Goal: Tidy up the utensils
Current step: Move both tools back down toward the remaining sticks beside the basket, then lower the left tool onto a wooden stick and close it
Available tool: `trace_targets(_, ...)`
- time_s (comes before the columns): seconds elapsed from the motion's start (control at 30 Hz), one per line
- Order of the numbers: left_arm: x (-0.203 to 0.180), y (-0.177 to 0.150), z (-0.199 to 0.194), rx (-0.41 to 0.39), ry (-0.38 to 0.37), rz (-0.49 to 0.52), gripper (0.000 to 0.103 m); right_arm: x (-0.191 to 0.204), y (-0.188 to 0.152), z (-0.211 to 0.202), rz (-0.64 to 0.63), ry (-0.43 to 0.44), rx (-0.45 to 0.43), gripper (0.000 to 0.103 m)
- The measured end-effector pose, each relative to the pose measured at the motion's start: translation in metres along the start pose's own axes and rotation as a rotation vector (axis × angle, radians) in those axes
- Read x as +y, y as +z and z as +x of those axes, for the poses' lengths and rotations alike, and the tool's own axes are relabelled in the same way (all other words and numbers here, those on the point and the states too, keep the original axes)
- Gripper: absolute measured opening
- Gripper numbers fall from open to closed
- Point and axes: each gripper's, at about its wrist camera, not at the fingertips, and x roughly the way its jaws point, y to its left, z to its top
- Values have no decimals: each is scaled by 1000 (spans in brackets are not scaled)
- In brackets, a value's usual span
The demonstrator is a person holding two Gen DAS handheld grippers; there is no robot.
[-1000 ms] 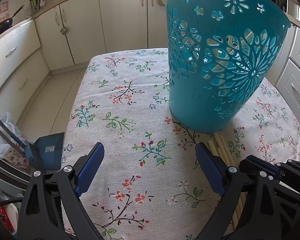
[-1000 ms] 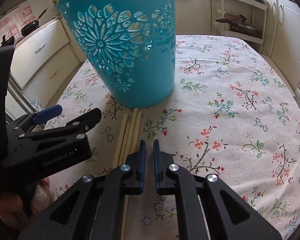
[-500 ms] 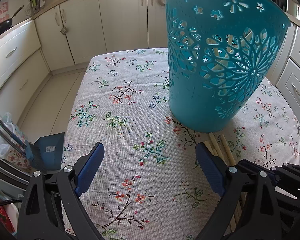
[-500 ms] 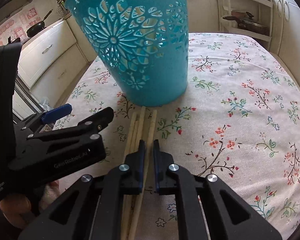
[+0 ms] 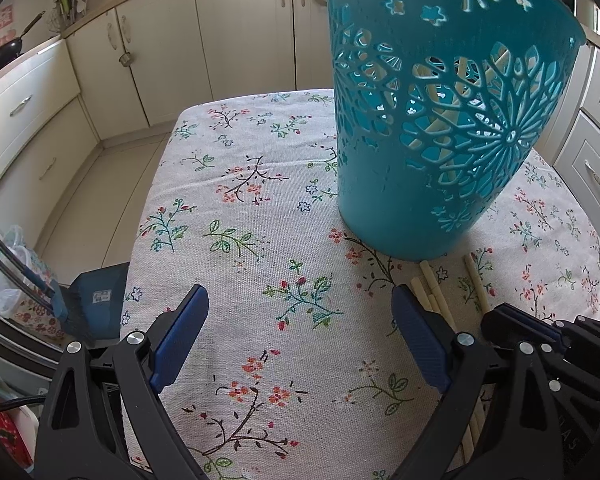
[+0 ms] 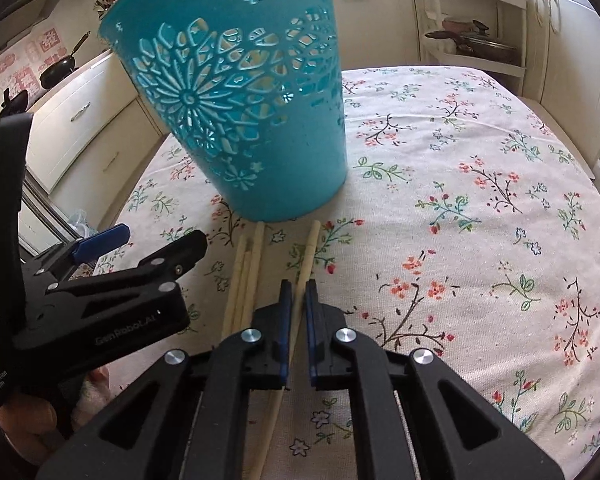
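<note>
A teal cut-out basket [image 5: 440, 120] [image 6: 240, 100] stands upright on the floral tablecloth [image 5: 260, 200], with pale chopsticks [image 5: 436, 120] leaning inside it. Just in front of its base lie three loose chopsticks [image 6: 246, 276] [image 5: 432, 292] side by side. My right gripper [image 6: 298, 286] is shut on a fourth chopstick [image 6: 311, 248], which runs between its blue pads and lies apart from the others, its tip near the basket's base. My left gripper [image 5: 299, 296] stands open over bare cloth to the left of the sticks, with nothing between its fingers.
Cream cabinets [image 5: 240, 40] ring the table. A black pan [image 6: 60, 68] sits on the left counter and a shelf with pots [image 6: 472, 40] stands at the back right. The table's left edge [image 5: 148, 220] drops to the floor, beside a blue dustpan [image 5: 96, 296].
My right gripper has swung to the right with one chopstick, which now lies apart from the other three. The left gripper has stayed where it was.
</note>
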Motion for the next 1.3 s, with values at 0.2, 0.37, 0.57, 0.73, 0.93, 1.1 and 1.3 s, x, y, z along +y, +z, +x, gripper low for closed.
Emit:
trace_targets(0.2, 0, 1, 2, 5, 0, 3, 89, 0, 0, 0, 1, 4, 0, 8)
trace_targets(0.37, -1, 2, 3, 7, -2, 4, 89, 0, 0, 0, 2, 3, 0, 8)
trace_targets(0.57, -2, 1, 4, 14, -7, 12, 89, 0, 0, 1, 2, 3, 0, 9)
trace_targets(0.73, -3, 0, 5, 21, -11, 18, 89, 2, 1, 1, -6, -6, -2, 9)
trace_targets(0.93, -5, 0, 10, 51, -9, 32, 89, 1, 2, 1, -3, -1, 1, 8)
trace_targets(1.1, -6, 1, 12, 79, -15, 30, 89, -3, -1, -5, -15, -55, 1, 7)
trace_targets(1.3, -10, -7, 3, 101, -47, 7, 92, -26, -3, -8, 60, 12, -14, 6)
